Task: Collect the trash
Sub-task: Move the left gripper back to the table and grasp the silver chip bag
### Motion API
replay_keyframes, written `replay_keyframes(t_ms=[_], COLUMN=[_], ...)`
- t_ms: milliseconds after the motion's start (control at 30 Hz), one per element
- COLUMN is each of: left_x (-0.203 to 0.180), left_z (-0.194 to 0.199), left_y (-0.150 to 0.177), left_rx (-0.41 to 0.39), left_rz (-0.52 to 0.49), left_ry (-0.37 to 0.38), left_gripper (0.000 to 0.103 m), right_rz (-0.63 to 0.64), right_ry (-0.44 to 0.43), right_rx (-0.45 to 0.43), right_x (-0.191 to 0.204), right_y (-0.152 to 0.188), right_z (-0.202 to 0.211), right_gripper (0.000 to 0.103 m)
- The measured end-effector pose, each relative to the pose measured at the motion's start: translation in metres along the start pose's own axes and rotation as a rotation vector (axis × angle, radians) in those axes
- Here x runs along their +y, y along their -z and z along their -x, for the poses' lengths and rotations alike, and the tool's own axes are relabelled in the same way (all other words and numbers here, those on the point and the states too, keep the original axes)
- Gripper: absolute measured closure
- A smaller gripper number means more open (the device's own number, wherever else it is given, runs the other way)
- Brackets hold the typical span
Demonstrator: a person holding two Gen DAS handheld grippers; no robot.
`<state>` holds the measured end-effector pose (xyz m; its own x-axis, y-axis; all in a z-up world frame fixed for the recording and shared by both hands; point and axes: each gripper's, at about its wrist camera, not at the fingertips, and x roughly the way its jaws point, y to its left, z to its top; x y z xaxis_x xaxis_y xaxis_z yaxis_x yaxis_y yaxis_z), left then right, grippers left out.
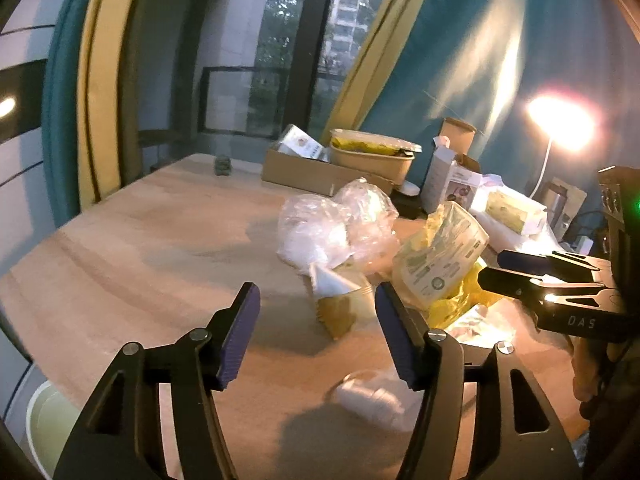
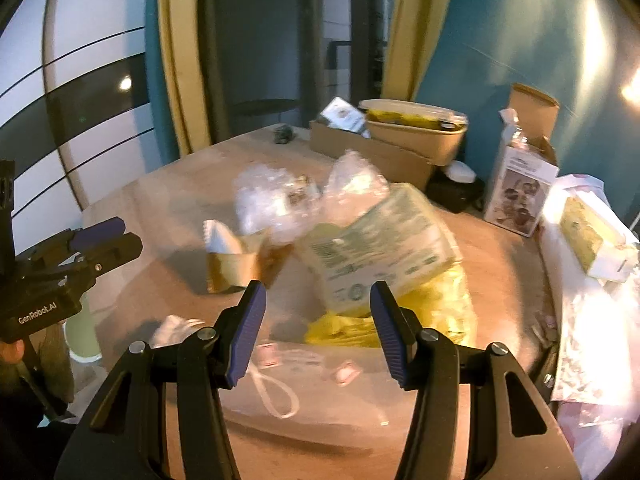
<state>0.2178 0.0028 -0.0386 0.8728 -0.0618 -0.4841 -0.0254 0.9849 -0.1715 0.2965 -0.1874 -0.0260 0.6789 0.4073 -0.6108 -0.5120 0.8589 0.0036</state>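
**Both grippers raised over a littered table, jaws apart, nothing held**

Left gripper: angled down over the wooden table, blue ribbed pads spread wide, empty gap between them. No earlier view to compare. Seen through the gap, farther off: a torn brown paper cup lying on its side with white paper sticking from its mouth. Low at the left edge, beside the table, a pale round bin; contents unreadable. Near the pads, a blurred white crumpled piece on the tabletop.

Right gripper: also tilted down, pads moderately apart, gripping nothing. It appears side-on at the right of the left wrist view, a hand beneath it.

Trash, left to right, mid-table: the paper cup; two crinkled clear plastic bags, glossy, bunched; a pale printed packet with green text resting on a yellow plastic bag. In front of the right pads, a flat clear sleeve with a white looped cord inside and small pink-edged bits on it.

Back of table: an open cardboard box holding a printed packet; a beige oval container rests on its right end, yellow material under its lid. Right of that, an opened white carton, upright. Far right, a yellowish packet on white wrapping. A lit lamp glares behind.
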Motion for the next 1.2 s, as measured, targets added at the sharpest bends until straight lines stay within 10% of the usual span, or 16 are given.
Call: replay_keyframes(t_ms=[167, 933, 1100, 1200], left_x=[-0.003, -0.012, -0.013, -0.014], left_z=[-0.019, -0.114, -0.116, -0.114], left_y=[-0.007, -0.004, -0.004, -0.004], left_rx=[0.018, 0.266, 0.278, 0.275], left_rz=[0.054, 0.057, 0.038, 0.02], left_ry=[0.085, 0.044, 0.017, 0.025], left_gripper=[0.031, 0.029, 0.03, 0.051], right_rz=[-0.034, -0.162, -0.129, -0.113], right_ry=[0.028, 0.014, 0.004, 0.005], right_rx=[0.0, 0.012, -0.008, -0.03], right_x=[-0.023, -0.076, -0.069, -0.063], right_y=[-0.005, -0.004, -0.006, -0.008], right_z=[-0.004, -0.04, -0.038, -0.032], right_gripper=[0.049, 0.049, 0.083, 0.092])
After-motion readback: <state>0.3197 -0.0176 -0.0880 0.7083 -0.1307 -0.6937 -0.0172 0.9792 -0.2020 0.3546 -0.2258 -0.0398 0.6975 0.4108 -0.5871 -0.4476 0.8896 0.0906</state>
